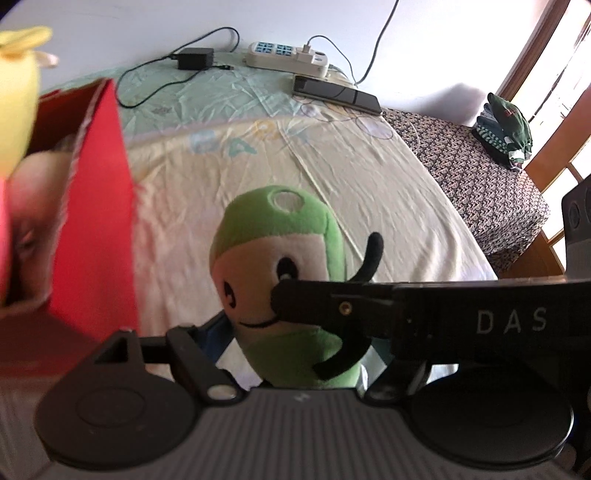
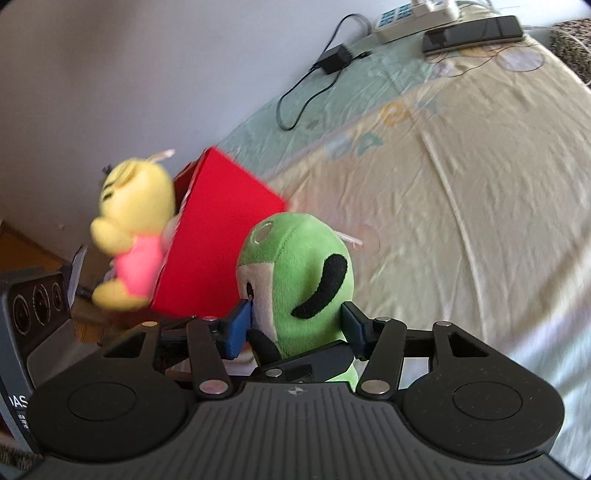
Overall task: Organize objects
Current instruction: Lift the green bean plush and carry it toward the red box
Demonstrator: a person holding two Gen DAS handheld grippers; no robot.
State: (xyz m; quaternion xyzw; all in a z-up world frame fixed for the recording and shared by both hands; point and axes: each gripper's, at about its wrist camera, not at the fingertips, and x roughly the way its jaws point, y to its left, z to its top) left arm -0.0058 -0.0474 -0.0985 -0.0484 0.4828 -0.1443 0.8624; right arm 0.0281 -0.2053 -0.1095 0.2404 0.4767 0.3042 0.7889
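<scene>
Claw, right: right claw (image 2: 297, 326) is clamped on the green plush toy (image 2: 295, 266). Its blue pads (image 2: 238, 326) press the toy from both sides, one against the pale face and one against the green back.
Claw, left: left claw (image 1: 293, 339) has the same toy straight ahead of it. One blue finger shows just beside the toy's lower body, but the other is hidden behind the right claw's black body, so I cannot tell whether it is apart or closed.
Toy position: upright between the right claw's fingers and raised off the bed sheet (image 2: 443, 221). Head points away from the claw and the black arm curves down the side.
Feel, as a judgement: light and soft. The stuffing will give under the pads, and the pile fabric should grip rather than slide. Nothing on it looks breakable.
Where to hold: low on the body, across its widest stuffed part, as the right claw has it. The thin black arms and the loop at the crown would flop or slip free.
Risk: a soft body can squirm out of a shallow pinch if it is swung fast.
Beyond the claw, ahead-left: red box (image 2: 221, 221), open at the top, close to the toy. It is probably where the toy goes.
Further left: yellow plush in a pink shirt (image 2: 136, 206) against the box's far side. Whether it rests in the box or hangs outside it is unclear.
Far ahead: power strip (image 2: 413, 14) and a dark phone (image 2: 472, 31) on the bed, well apart from the claw.
</scene>
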